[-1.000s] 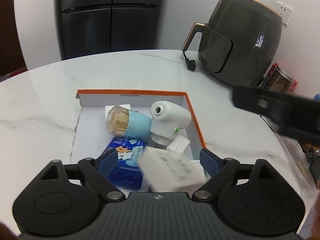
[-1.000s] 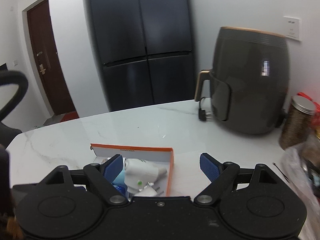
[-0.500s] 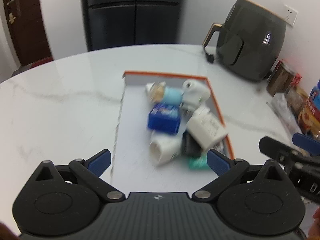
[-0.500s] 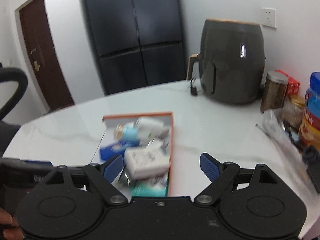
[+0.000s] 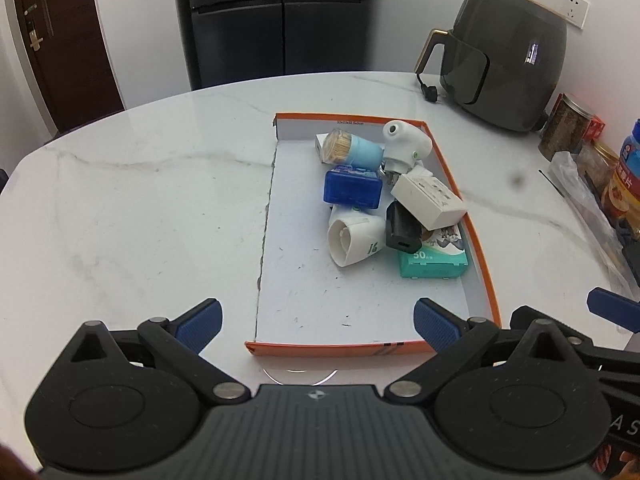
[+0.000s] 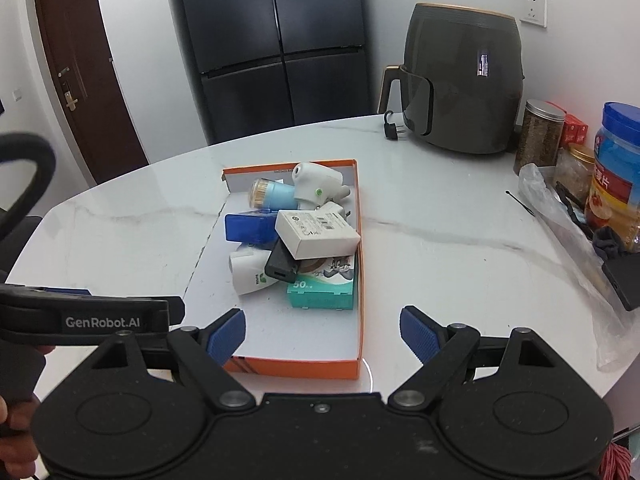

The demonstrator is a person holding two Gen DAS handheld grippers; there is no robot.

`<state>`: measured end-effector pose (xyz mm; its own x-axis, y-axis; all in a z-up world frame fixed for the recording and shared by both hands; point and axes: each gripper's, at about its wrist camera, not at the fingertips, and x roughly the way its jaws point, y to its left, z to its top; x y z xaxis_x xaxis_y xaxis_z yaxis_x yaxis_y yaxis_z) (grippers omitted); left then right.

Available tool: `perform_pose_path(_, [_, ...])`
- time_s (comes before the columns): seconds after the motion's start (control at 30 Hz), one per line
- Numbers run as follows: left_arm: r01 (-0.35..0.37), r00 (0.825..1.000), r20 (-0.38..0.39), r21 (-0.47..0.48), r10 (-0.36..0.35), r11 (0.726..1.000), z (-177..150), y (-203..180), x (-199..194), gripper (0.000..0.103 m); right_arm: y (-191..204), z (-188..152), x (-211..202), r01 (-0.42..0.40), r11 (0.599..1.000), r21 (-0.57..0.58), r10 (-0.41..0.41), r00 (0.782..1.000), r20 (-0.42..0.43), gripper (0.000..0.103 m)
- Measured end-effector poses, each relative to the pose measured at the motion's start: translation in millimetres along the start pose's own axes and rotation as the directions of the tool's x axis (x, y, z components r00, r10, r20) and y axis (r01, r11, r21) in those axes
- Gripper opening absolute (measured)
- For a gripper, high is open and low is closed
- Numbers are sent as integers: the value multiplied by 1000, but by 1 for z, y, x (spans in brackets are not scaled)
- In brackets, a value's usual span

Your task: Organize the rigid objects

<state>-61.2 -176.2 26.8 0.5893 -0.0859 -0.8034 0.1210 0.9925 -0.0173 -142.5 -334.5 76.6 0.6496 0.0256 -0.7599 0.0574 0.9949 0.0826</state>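
Both sets of tongs hang with their jaws apart and nothing between them, the left tongs (image 5: 316,322) and right tongs (image 6: 322,332) over the near edge of the tabletop (image 5: 140,208). The orange-rimmed tray (image 5: 372,349) sits mid-tabletop, its things heaped against the far right wall. The white adapter box (image 5: 430,200) rests tilted on the black charger (image 5: 402,232) and teal packet (image 5: 434,262). Pulling either from beneath would likely tip it over the low rim; the toothpick jar (image 5: 352,152), lying on its side, could roll.
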Motion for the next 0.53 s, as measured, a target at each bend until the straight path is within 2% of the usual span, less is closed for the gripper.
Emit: perform_pose_path(0.53, [9,1000,-4,21,-9,1000,-3,-3,2,103,1,-6,-3,14,1000,11,-14,1000,-9,100])
